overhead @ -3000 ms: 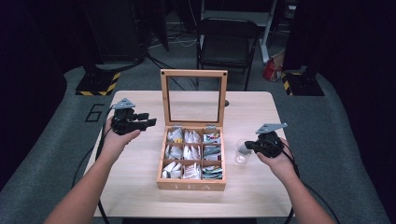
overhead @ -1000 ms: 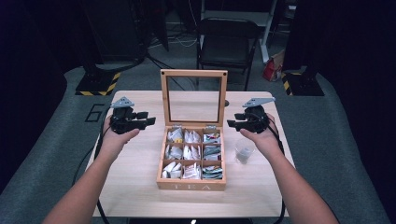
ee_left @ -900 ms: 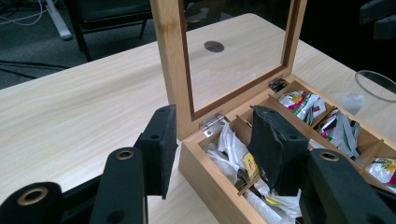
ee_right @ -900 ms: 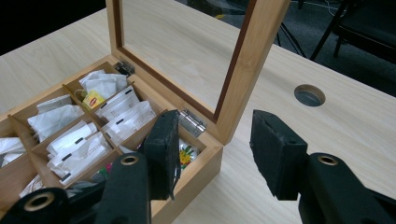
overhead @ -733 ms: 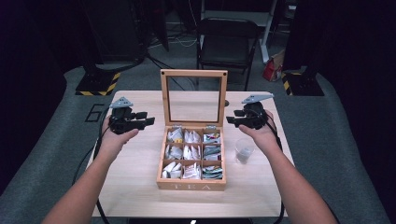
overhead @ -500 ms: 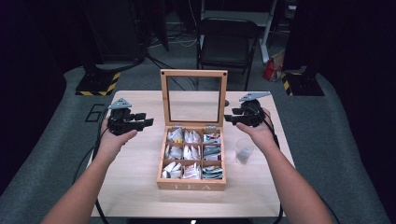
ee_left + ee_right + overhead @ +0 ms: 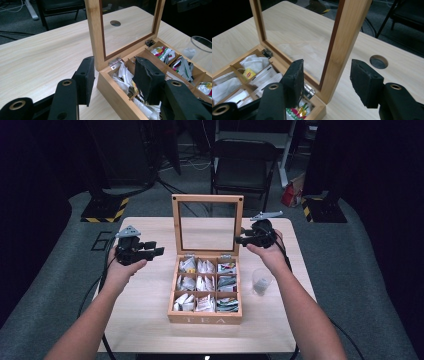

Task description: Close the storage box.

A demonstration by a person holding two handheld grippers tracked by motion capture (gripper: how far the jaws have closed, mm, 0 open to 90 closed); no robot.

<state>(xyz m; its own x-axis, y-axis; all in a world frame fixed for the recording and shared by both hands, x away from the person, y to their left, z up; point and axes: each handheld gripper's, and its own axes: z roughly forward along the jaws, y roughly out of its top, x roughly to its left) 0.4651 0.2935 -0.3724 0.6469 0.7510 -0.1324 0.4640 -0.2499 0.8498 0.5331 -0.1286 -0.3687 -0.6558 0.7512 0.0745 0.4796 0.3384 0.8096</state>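
Dark studio floor surrounds the counter (image 7: 150, 320), where the right gripper (image 7: 240, 240) has moved from the plastic cup (image 7: 260, 281) to the tea box's upright lid (image 7: 207, 222) — jaws just opening, straddling its side rail untouched — while the left gripper (image 7: 157, 251) idles part-open, empty.

My two forearms come up from the bottom of the high view bare, no sleeves on them. Each hand carries black tongs: the left tongs (image 7: 150, 251) and the right tongs (image 7: 243, 240) both wear a grey three-cornered plate on top, and a thin black cable trails back from each along the arm. Up close in the gripper views, the jaws are matte black bars faced with thick, rough black foam pads (image 7: 85, 80), and brass-ringed screw holes sit in the arms behind them.
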